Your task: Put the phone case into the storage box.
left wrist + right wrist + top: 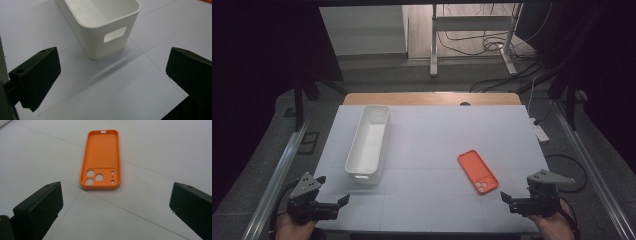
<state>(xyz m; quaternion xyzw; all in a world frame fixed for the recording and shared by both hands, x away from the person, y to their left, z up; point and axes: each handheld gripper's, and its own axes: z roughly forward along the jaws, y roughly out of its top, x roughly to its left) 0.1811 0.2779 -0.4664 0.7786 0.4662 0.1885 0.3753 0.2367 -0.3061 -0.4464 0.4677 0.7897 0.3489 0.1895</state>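
Orange phone case (477, 171) lay flat, right of centre on white table (437, 135). White bin (368, 143) stood left. Right gripper (507, 198) near case, jaws spread, empty. Left gripper (332, 192) near bin, jaws spread, empty.

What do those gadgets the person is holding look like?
Each hand holds a black tool: the left gripper and the right gripper both have two blocky black jaws and a grey three-cornered plate on top. A dark cable trails from each. The jaw blocks show small screw holes.
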